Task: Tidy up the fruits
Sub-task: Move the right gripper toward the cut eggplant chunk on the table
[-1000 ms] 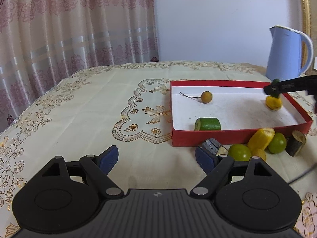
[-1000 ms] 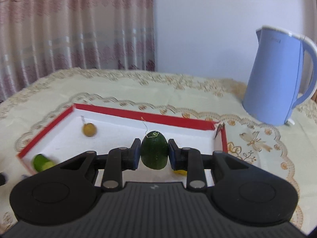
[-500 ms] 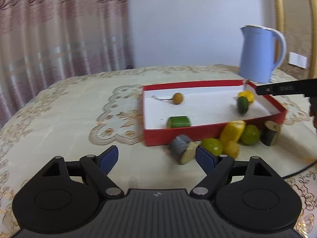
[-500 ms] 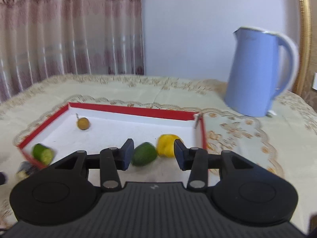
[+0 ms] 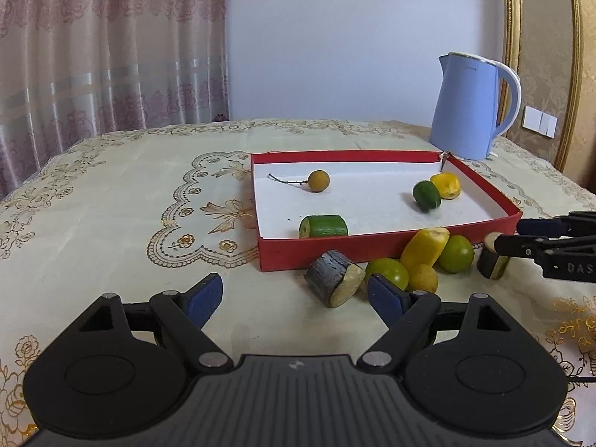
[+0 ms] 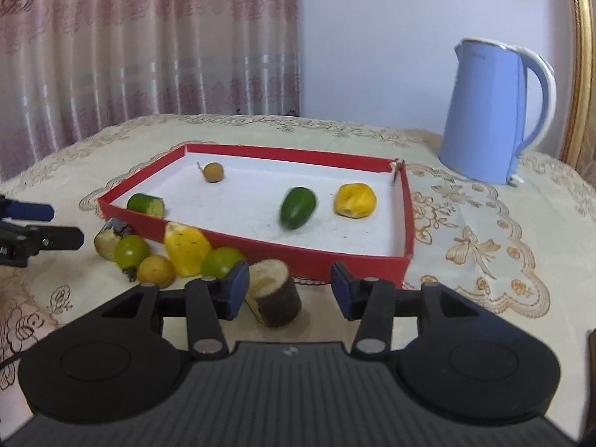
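A red tray (image 5: pixel 372 249) (image 6: pixel 231 240) holds a small round brown fruit (image 5: pixel 319 181), a cut green piece (image 5: pixel 323 226), a dark green fruit (image 6: pixel 298 207) and a yellow piece (image 6: pixel 354 200). In front of the tray lie a dark-skinned cut chunk (image 5: pixel 334 277), two green round fruits (image 5: pixel 387 272) (image 5: pixel 455 253), a yellow piece (image 5: pixel 424 247) and a small yellow fruit (image 5: pixel 422 278). My left gripper (image 5: pixel 295 295) is open and empty, with the chunk just beyond it. My right gripper (image 6: pixel 289 289) is open around another dark-skinned chunk (image 6: pixel 275 292), not touching it.
A light blue kettle (image 5: pixel 473 111) (image 6: pixel 495 111) stands behind the tray at the right. The table carries a cream embroidered cloth (image 5: pixel 111 205). A curtain (image 5: pixel 93 44) hangs behind. A black cable (image 6: pixel 7 361) lies at the table's near left.
My right gripper opened and let the dark green fruit drop into the tray, then drew back to the chunk in front. My left gripper swung right toward the fruit pile.
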Demonstrator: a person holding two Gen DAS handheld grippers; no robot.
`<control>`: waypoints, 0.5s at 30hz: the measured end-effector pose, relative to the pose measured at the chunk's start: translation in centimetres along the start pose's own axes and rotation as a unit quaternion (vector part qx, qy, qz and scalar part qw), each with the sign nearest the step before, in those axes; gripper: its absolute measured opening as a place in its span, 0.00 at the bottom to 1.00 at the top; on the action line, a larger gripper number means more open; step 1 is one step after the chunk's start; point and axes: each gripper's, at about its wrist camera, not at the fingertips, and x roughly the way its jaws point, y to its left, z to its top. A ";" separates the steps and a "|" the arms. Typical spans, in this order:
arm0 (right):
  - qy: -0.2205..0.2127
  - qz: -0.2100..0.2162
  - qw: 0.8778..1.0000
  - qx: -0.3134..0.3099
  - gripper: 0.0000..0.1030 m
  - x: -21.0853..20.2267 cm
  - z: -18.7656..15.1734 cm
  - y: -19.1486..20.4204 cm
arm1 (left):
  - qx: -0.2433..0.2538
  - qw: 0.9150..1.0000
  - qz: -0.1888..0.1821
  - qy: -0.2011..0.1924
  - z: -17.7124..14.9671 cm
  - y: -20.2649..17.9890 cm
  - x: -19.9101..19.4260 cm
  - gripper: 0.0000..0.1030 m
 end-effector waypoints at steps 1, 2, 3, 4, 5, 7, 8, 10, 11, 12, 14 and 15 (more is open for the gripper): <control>0.000 0.001 1.000 -0.007 0.51 -0.1 -0.1 0.2 | 0.000 1.000 0.000 0.002 -0.1 0.0 0.1 0.83; 0.003 0.000 1.000 -0.015 0.51 -0.1 -0.2 0.5 | -0.001 1.000 -0.001 0.004 -0.1 0.0 0.2 0.83; 0.005 -0.003 1.000 -0.022 0.51 0.1 -0.2 0.7 | -0.002 1.000 -0.001 0.006 -0.1 -0.1 0.2 0.83; 0.008 -0.006 1.000 -0.026 0.51 0.3 -0.2 0.8 | -0.002 1.000 -0.002 0.007 -0.2 -0.1 0.3 0.83; 0.013 -0.008 0.999 -0.029 0.51 0.6 -0.2 0.8 | -0.001 1.000 -0.003 0.008 -0.2 -0.2 0.4 0.83; 0.016 -0.010 0.999 -0.030 0.51 1.1 -0.3 0.9 | 0.003 1.000 -0.005 0.007 -0.4 -0.4 0.3 0.83; 0.018 -0.008 0.999 -0.030 0.50 1.4 -0.3 0.9 | 0.005 1.000 -0.004 0.005 -0.4 -0.5 0.3 0.83; 0.025 -0.010 0.999 -0.031 0.49 1.9 -0.4 1.1 | 0.012 1.000 0.000 0.001 -0.4 -0.7 0.3 0.83; 0.028 -0.012 0.999 -0.035 0.48 2.1 -0.6 1.3 | 0.014 1.000 0.002 -0.001 -0.5 -0.7 0.2 0.83; 0.029 -0.014 0.999 -0.037 0.47 2.1 -0.7 1.4 | 0.015 1.000 0.004 -0.003 -0.4 -0.7 0.2 0.83; 0.029 -0.017 0.999 -0.032 0.47 2.1 -0.8 1.3 | 0.013 1.000 0.006 -0.005 -0.4 -0.7 0.3 0.83; 0.028 -0.020 0.999 -0.029 0.52 2.1 -0.8 1.2 | 0.008 1.000 0.005 -0.005 -0.4 -0.6 0.4 0.83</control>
